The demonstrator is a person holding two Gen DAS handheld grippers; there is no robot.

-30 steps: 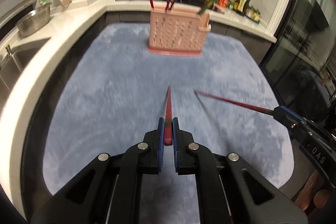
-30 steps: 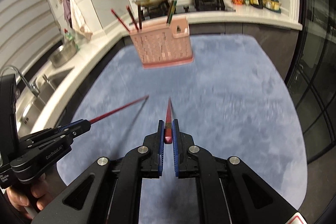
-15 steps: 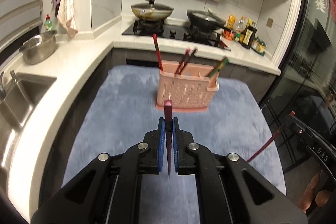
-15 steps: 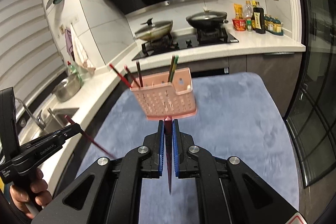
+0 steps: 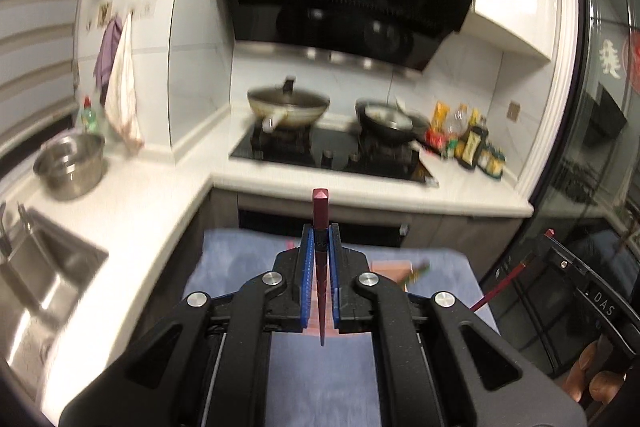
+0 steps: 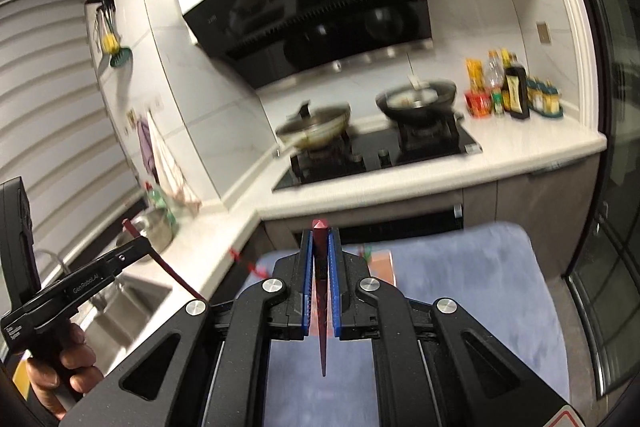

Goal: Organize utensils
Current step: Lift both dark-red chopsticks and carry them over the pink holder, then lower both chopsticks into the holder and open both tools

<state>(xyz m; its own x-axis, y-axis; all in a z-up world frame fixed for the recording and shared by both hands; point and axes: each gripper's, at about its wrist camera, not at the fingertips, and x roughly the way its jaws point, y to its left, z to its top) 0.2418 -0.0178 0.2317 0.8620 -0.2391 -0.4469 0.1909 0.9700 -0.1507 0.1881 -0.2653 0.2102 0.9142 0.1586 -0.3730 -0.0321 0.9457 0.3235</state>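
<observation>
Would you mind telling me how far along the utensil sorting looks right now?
Partly done: the pink plastic holder on the blue mat, mostly hidden behind the grippers, already shows a chopstick tip. In hand: the left gripper grips one dark red chopstick, the right gripper another. Left: dropping both into the holder.

Behind the left gripper (image 5: 320, 239) the pink basket (image 5: 390, 267) is almost wholly hidden; only a corner shows to its right. The right gripper (image 6: 320, 243) likewise covers the basket, leaving a pink edge (image 6: 382, 263). Ahead of both, the pans (image 5: 288, 105) and bottles (image 5: 468, 141) on the counter (image 5: 132, 223) are smeared by blur, their labels unreadable.
</observation>
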